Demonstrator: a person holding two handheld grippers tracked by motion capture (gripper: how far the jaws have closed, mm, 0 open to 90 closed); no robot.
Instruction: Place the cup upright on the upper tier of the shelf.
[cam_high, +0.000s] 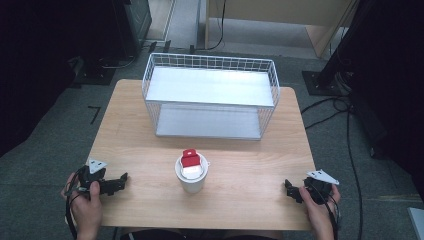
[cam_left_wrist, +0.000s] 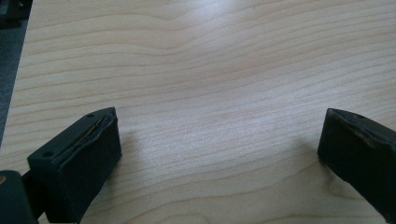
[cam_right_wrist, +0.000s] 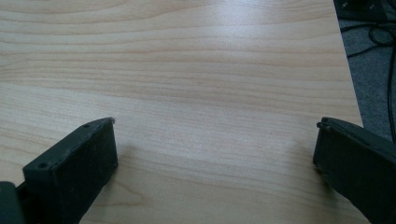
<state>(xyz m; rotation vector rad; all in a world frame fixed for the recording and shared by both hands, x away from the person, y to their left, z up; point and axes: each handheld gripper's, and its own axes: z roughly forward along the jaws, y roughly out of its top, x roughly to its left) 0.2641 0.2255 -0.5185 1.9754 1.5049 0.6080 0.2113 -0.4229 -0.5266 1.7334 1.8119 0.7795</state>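
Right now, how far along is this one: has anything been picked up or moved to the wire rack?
Nothing looks done yet. The white cup with the red piece in it stands mid-table, untouched, and both shelves of the wire rack are bare. The left gripper and right gripper rest open at the near edge, holding nothing. All handling remains.

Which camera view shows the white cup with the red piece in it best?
The high view: the white cylindrical cup stands whole at the middle of the light wooden table, a red block at its mouth. The left and right gripper views look along open jaws at bare wood grain, so they tell nothing about the cup.
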